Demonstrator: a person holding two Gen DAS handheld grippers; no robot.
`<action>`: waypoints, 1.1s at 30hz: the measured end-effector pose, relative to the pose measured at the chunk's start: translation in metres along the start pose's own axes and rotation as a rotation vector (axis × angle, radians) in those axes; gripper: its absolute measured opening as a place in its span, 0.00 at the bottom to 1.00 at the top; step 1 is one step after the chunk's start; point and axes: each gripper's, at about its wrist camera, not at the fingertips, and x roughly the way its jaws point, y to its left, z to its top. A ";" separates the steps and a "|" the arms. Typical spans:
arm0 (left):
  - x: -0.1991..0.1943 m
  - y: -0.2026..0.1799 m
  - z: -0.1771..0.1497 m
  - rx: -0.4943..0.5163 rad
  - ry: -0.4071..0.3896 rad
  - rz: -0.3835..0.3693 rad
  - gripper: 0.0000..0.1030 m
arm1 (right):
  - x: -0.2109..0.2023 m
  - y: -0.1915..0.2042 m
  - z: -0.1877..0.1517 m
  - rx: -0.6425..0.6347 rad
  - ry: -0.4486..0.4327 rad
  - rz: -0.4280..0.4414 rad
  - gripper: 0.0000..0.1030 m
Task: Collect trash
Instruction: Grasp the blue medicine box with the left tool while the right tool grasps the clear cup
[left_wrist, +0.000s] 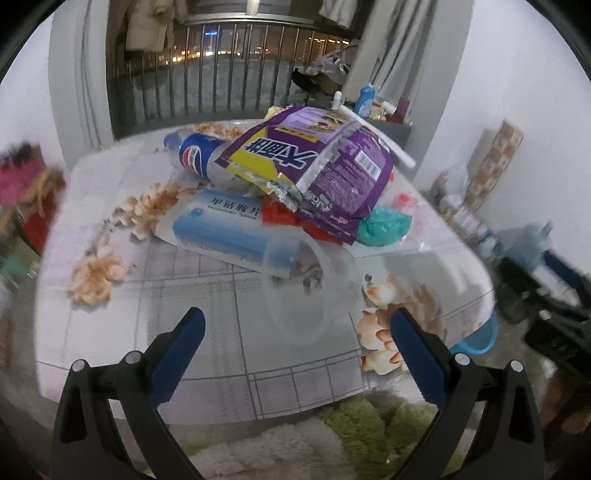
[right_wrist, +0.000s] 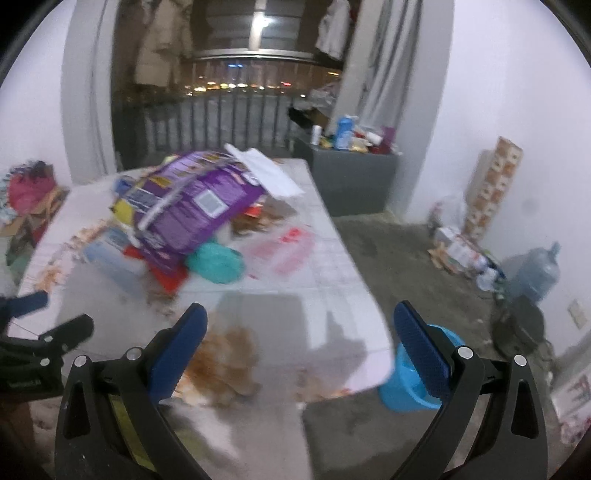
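A trash pile lies on the floral-cloth table (left_wrist: 207, 354): a purple snack bag (left_wrist: 332, 166) on top, a Pepsi bottle (left_wrist: 195, 155), a blue-and-white medicine box (left_wrist: 225, 229), a teal wad (left_wrist: 386, 225), red wrappers (left_wrist: 280, 216) and a clear plastic cup (left_wrist: 306, 291) lying on its side. My left gripper (left_wrist: 297, 325) is open, just short of the cup. My right gripper (right_wrist: 299, 321) is open and empty over the table's near right corner; the purple bag (right_wrist: 192, 210) and teal wad (right_wrist: 216, 262) lie ahead to the left.
A blue bin (right_wrist: 410, 384) stands on the floor under the table's right corner. A grey cabinet (right_wrist: 354, 181) with bottles is at the back. Boxes, clutter and a water jug (right_wrist: 539, 269) line the right wall. A green rug (left_wrist: 362, 432) lies below the table's front edge.
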 end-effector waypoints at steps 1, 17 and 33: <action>-0.002 0.007 0.000 -0.028 -0.010 -0.023 0.95 | 0.002 0.007 0.003 -0.001 0.002 0.015 0.94; -0.009 0.094 0.036 -0.098 -0.170 -0.041 0.95 | 0.022 0.098 0.029 -0.098 0.087 0.309 0.81; 0.095 0.128 0.103 0.026 0.062 -0.170 0.53 | 0.056 0.097 0.026 0.051 0.342 0.304 0.21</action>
